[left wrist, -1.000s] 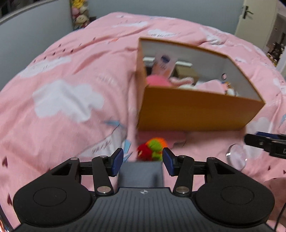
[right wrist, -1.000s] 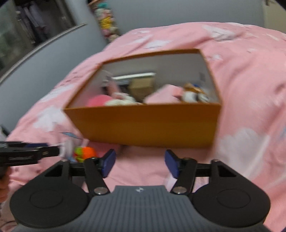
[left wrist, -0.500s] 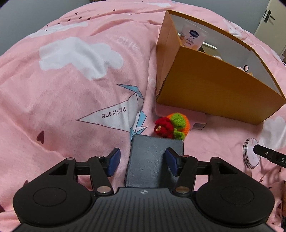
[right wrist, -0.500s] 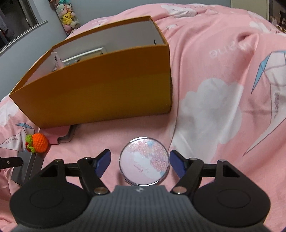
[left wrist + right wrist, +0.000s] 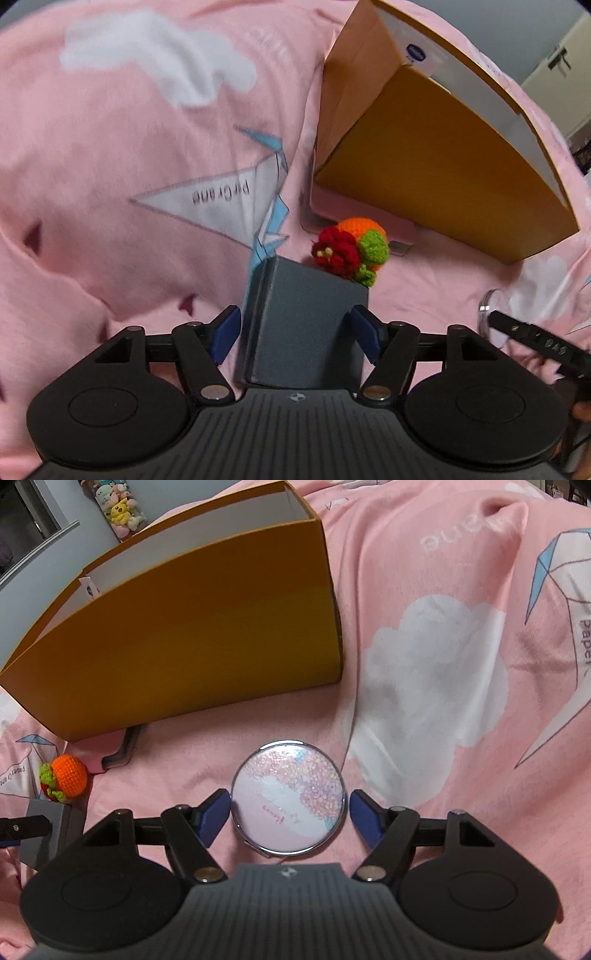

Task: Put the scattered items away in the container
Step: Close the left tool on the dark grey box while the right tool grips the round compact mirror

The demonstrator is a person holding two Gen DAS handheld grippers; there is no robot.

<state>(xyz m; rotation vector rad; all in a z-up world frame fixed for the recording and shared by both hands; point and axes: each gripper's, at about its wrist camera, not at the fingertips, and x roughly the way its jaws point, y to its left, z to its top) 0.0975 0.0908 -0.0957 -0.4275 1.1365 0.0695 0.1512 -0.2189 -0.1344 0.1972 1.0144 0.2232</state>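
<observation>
Both hands are lining up pickups in front of the orange box (image 5: 192, 627) on the bed. The left gripper (image 5: 299, 334), jaws just widened, straddles the grey case (image 5: 303, 325) without pinching it. The right gripper (image 5: 290, 818) stands released around the round mirror (image 5: 289, 799). Next, each should close, lift, and carry over the box rim

Light: soft, even indoor light, moderately bright, no harsh glare
Shadows: faint, under the orange box (image 5: 192, 627) at its lower edge
Blur: left wrist view smeared toward upper left; round mirror (image 5: 288, 797) sharp
Distortion: strong fisheye bending, dark corners in both views
</observation>
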